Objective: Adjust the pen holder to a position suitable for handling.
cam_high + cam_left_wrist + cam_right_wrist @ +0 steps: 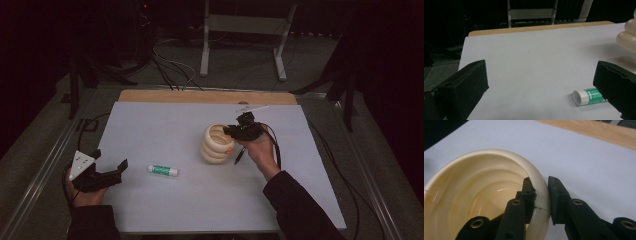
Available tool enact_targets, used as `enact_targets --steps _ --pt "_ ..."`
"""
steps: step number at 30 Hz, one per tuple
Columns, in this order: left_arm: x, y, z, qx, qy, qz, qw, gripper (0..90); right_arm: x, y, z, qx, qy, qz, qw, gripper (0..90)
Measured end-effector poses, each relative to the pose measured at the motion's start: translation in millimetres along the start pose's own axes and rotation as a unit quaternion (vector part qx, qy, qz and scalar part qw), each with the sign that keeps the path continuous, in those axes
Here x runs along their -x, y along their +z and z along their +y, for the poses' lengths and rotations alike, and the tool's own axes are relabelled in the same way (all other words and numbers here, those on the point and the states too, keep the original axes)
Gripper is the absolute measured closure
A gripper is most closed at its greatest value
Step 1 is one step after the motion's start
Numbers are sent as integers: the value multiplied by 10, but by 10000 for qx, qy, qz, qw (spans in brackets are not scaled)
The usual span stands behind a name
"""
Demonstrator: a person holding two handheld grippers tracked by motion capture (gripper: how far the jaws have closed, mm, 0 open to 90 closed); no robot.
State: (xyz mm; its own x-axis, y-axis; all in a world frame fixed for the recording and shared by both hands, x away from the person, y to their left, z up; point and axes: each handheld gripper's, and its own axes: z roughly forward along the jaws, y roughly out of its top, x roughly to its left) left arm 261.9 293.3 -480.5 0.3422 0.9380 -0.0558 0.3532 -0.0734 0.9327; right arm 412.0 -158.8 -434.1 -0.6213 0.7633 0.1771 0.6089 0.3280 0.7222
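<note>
A cream ribbed cup [216, 145] stands upright near the middle of the white sheet. My right gripper [235, 131] is shut on its right rim, one jaw inside and one outside; the right gripper view shows the rim [541, 202] pinched between the black fingers [557, 195]. A glue stick [163, 170] with a green label and white cap lies flat left of the cup. At the table's left front, my left gripper [109, 158] rests open, its jaws wide apart. In the left gripper view the glue stick [586, 96] lies just ahead of the right-hand jaw, and nothing is between the jaws [541, 75].
A white sheet [165, 125] covers the table, with a wooden strip [200, 96] bare along the far edge. Beyond it stand a metal frame [245, 25] and floor cables [170, 70]. Dark stands flank both far corners.
</note>
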Motion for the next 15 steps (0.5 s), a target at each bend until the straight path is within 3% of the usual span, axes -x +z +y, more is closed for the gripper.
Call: enact_targets --steps 7,15 --pt "-1 2 -2 4 -13 -4 10000 1 -101 80 -77 -137 -150 -26 9998 765" --pt "0 4 -3 -12 -3 -9 10000 1 -275 187 -147 -322 -485 -206 9981 763"
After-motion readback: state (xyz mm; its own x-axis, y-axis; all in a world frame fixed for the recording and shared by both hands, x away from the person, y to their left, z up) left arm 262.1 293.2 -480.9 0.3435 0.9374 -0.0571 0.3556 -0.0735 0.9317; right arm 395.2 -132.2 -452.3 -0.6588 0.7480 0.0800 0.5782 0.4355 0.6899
